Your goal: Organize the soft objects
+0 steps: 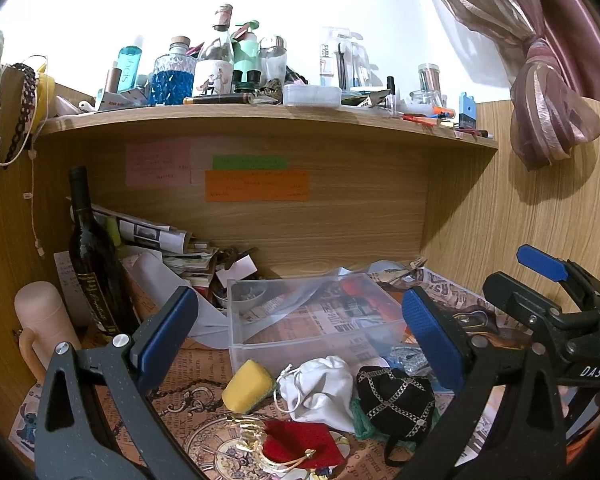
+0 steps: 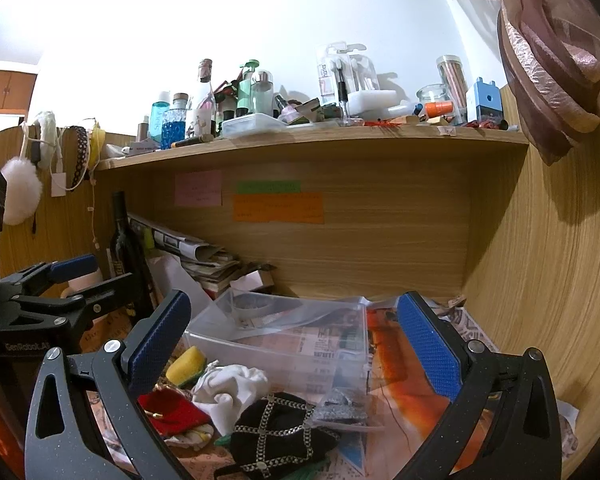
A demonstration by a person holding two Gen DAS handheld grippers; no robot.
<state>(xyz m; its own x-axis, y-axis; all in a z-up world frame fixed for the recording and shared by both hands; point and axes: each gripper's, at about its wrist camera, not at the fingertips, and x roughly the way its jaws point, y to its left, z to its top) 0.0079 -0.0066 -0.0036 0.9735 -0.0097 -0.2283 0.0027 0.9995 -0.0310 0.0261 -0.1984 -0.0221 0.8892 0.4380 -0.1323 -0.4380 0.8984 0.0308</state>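
A: Where are the soft things?

B: They lie bunched on the paper-covered desk [image 1: 188,364], just in front of a clear bin [image 1: 300,320]. From left to right there is a yellow sponge [image 1: 247,385], a white pouch [image 1: 318,387] and a black chain-trimmed pouch [image 1: 396,402]. A red pouch [image 1: 300,442] with gold cord lies nearest the camera. The sponge touches the bin's front wall.

A: And the tongs?

B: The left gripper [image 1: 300,336] hangs above the pile, its blue pads spread wide and holding nothing. The right gripper [image 2: 296,344] is likewise wide open and empty, over the bin and the black pouch.

A: What crowds the space?

B: A dark wine bottle [image 1: 94,264] stands at the left, with a pale flask [image 1: 46,320] beside it. Papers [image 1: 160,236] are heaped behind the bin. A shelf [image 1: 260,120] overhead is packed with bottles and jars. Sticky notes [image 1: 256,184] are on the back panel, and a tied curtain [image 1: 548,92] hangs at the right.
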